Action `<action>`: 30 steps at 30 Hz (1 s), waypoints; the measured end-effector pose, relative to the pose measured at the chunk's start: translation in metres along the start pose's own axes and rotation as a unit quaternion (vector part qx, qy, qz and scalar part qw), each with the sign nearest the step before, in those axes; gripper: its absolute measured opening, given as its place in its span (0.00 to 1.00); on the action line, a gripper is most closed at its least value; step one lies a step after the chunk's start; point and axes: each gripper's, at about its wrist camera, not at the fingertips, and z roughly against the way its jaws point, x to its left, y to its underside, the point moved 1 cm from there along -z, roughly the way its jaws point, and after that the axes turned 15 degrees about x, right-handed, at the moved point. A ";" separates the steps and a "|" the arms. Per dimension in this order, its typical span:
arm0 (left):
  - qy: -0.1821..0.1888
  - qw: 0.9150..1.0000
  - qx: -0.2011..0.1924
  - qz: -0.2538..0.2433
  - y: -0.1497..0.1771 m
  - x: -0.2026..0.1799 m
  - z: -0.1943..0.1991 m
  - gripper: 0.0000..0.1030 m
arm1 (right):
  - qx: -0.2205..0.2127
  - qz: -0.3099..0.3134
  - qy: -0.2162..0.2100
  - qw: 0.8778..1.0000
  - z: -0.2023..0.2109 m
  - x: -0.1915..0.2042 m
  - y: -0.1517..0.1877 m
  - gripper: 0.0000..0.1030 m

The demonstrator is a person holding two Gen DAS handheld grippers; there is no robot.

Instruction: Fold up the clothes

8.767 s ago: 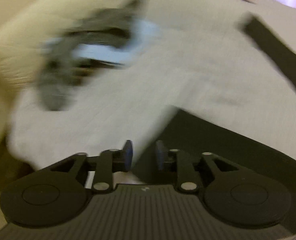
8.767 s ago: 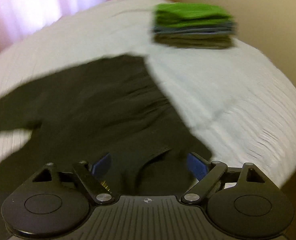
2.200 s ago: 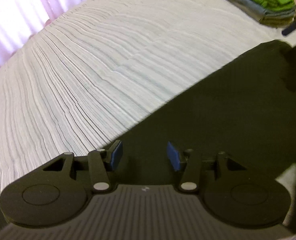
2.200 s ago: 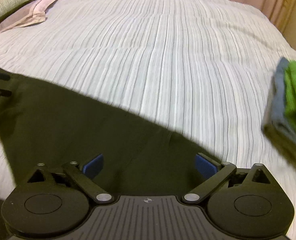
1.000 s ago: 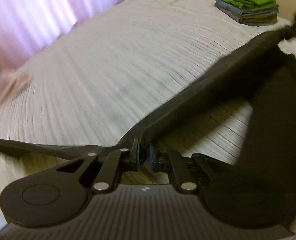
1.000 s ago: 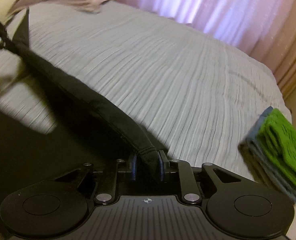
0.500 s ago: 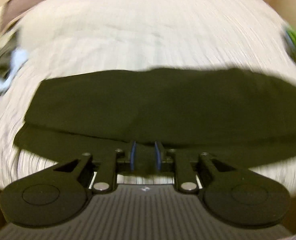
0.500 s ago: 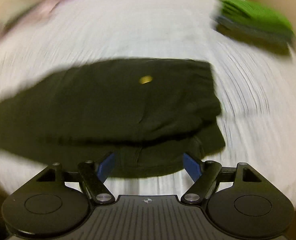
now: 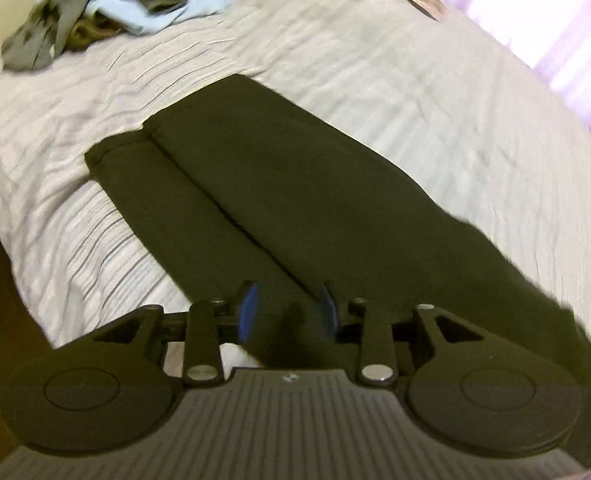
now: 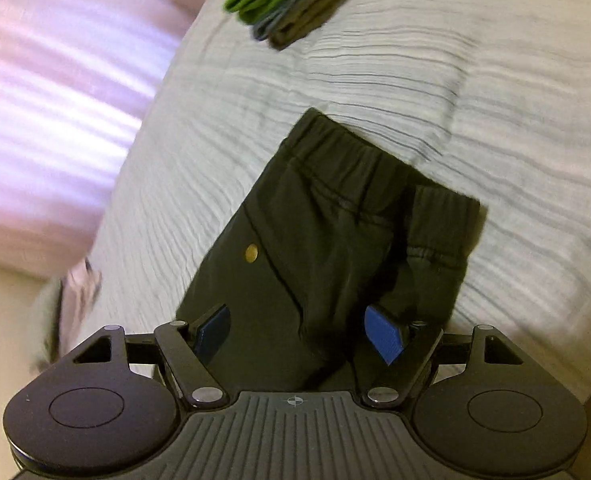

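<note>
While both tools hang over the bed [image 9: 375, 52], the dark trousers [image 9: 295, 184] lie flat on the striped cover, folded lengthwise — one leg on the other, cuffs toward the bed's near edge in the left view. Left gripper [image 9: 287, 314] sits with jaws parted, blue pads either side of the dark cloth, not pinching it. Right gripper [image 10: 299, 334] is spread wide above the waistband end of the trousers [image 10: 335, 232] (small yellow dot on the fabric, elastic band visible), nothing held. Stack of folded clothes [image 10: 291, 4] — green on top, grey below — sits well apart near the far corner. Loose pile of unfolded clothes [image 9: 107, 8] lies far off in the left view. Pink curtain [image 10: 55, 80] behind the bed, blurred.
</note>
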 end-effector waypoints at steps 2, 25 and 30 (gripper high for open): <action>0.015 1.000 0.005 0.027 -0.011 0.009 -0.015 0.34 | -0.011 -0.033 -0.019 0.999 -0.004 -0.010 -0.003 0.75; 0.038 0.998 -0.044 -0.017 -0.040 0.022 -0.019 0.01 | -0.064 -0.080 -0.011 0.995 0.001 -0.035 -0.026 0.10; 0.067 0.994 -0.071 -0.039 -0.035 0.035 0.009 0.03 | -0.074 -0.040 -0.045 0.995 0.032 -0.021 -0.018 0.09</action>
